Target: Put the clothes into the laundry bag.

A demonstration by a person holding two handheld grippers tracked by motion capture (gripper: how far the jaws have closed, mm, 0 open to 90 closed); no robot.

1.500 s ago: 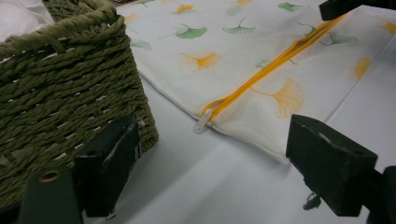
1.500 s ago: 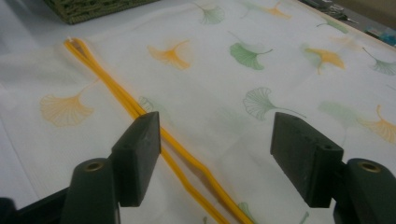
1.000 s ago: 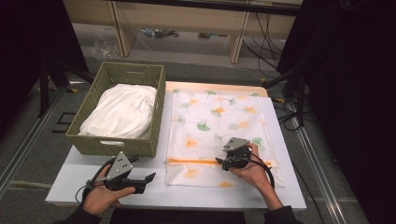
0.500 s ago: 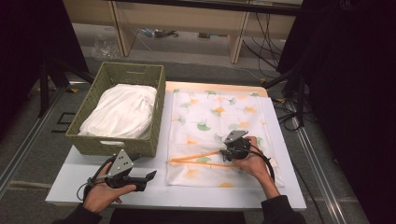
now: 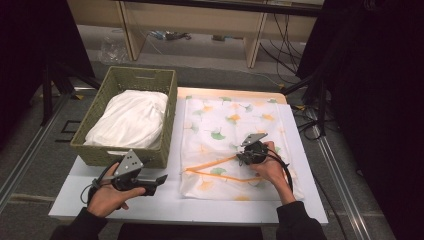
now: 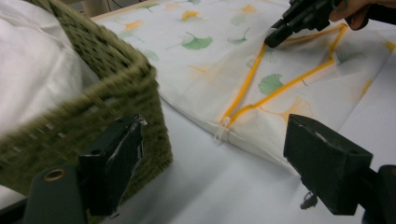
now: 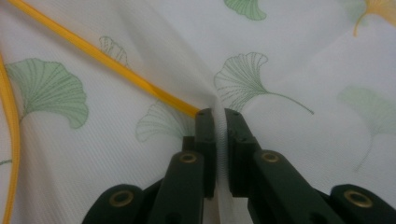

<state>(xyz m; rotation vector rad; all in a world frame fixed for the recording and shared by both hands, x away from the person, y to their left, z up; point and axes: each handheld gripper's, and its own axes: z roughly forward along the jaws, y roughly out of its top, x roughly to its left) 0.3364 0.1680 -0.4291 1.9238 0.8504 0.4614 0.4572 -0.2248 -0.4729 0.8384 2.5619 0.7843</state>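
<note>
Right gripper view: looking along the black jaws of the right hand-held gripper (image 7: 219,114), pressed together and pinching a little fold of the leafy cover (image 7: 289,56), just beside the orange zip edge (image 7: 116,65).

Lying flat on the desk (image 5: 165,202) under and all around the right hand-held gripper (image 5: 245,156), that leafy cover (image 5: 225,117), with the orange zip edge (image 5: 215,164) gaping open between the two hand-held grippers.

Waiting low over the desk, spread wide and holding nothing: the left hand-held gripper (image 5: 162,178), pointing at the zip's closed end just ahead of it. Sitting close beside the left hand-held gripper (image 6: 215,128) and well apart from the right one: the green basket (image 5: 125,75) with the white pillow (image 5: 130,120) inside.

Probably pulling the cover's mouth open, getting it ready for the pillow.

Doing it well:
- pinching only the top layer, not both layers together
- lifting slowly and gently, so as not to let the thin cloth slip out of the jaws
- pulling up and away from the zip's closed end, making a big hole
- bringing the open left hand-held gripper in to hold the lower edge down, stopping the whole cover from sliding on the desk
</note>
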